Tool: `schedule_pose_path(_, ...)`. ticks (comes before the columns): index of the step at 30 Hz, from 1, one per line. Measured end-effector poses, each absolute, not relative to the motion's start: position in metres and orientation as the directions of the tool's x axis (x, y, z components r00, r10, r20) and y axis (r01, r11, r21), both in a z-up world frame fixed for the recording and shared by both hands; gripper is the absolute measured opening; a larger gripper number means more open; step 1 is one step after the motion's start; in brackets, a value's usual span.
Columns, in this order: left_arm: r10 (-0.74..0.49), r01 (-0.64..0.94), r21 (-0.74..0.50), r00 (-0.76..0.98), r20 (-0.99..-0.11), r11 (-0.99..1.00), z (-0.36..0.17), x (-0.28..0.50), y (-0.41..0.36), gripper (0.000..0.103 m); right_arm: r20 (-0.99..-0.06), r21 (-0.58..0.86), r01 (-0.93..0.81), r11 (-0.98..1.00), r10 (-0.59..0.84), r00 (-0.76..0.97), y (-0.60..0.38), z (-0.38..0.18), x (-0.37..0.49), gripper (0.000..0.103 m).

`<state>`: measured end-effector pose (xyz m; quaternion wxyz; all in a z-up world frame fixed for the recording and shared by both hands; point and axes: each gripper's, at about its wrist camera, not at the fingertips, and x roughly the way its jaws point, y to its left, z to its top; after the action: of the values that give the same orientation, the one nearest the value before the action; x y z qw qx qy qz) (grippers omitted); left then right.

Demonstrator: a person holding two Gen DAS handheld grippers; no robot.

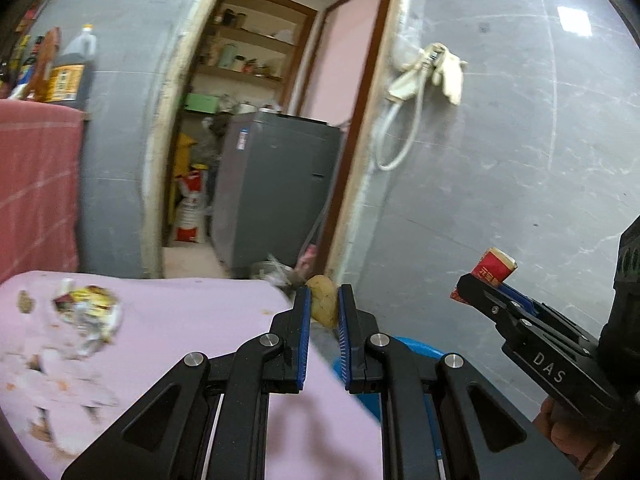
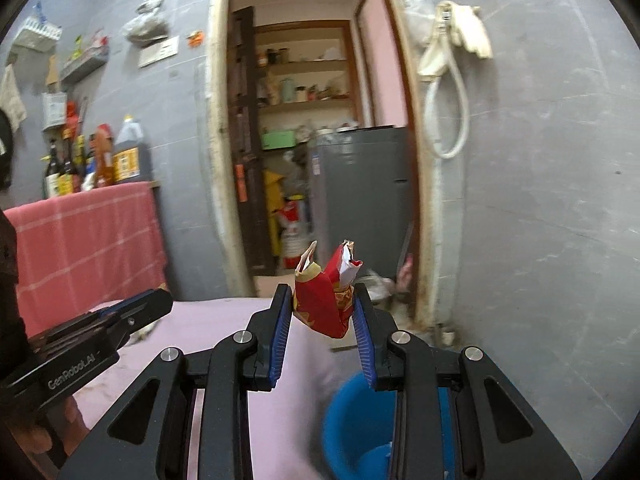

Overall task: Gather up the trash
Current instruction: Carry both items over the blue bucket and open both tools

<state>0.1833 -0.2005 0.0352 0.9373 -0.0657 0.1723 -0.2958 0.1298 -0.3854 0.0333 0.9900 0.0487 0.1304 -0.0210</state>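
Observation:
My left gripper (image 1: 323, 306) is shut on a tan peel scrap (image 1: 322, 298), held past the right edge of the pink table (image 1: 192, 320). My right gripper (image 2: 323, 308) is shut on a crumpled red carton (image 2: 326, 296); it also shows in the left wrist view (image 1: 494, 272), to the right of the left gripper. A blue bin (image 2: 352, 432) stands on the floor below both grippers, partly hidden by the fingers. A crumpled yellow wrapper (image 1: 86, 312) and torn paper scraps (image 1: 48, 380) lie on the table's left part.
A pink-checked cloth (image 2: 88, 240) covers a counter holding bottles (image 2: 124, 152) at the left. An open doorway (image 2: 312, 120) ahead shows a grey fridge (image 2: 360, 192) and shelves. A grey tiled wall (image 2: 540, 200) with a hanging hose is at the right.

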Motion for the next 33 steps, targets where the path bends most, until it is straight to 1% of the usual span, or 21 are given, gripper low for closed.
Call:
schedule_pose_path(6,-0.616,0.579,-0.211,0.731,-0.294,0.788,0.033,0.182,-0.242,0.01,-0.267,0.083,0.144,0.986,-0.117,0.957,-0.424,0.024,0.116,0.028)
schedule_pose_path(15,-0.66,0.636,-0.198,0.664,-0.352,0.746,0.016,0.183,-0.292,0.01,-0.338,0.112,0.236,0.965,-0.187,0.923,-0.463,0.0,0.105,0.029)
schedule_pose_path(22,-0.668,0.649,-0.209,0.621,-0.411,0.732,0.002,0.191,-0.315,0.01,-0.405,0.148,0.276,0.95,-0.196,0.893,-0.48,-0.017,0.107,0.029)
schedule_pose_path(29,-0.646,0.639,-0.209,0.589,-0.485,0.74,-0.017,0.203,-0.329,0.01,-0.465,0.18,0.287,0.941,-0.176,0.868,-0.488,-0.029,0.12,0.029)
schedule_pose_path(33,-0.629,0.631,-0.208,0.57,-0.528,0.747,-0.029,0.21,-0.336,0.011,-0.496,0.191,0.285,0.939,-0.158,0.854,-0.491,-0.034,0.128,0.031)
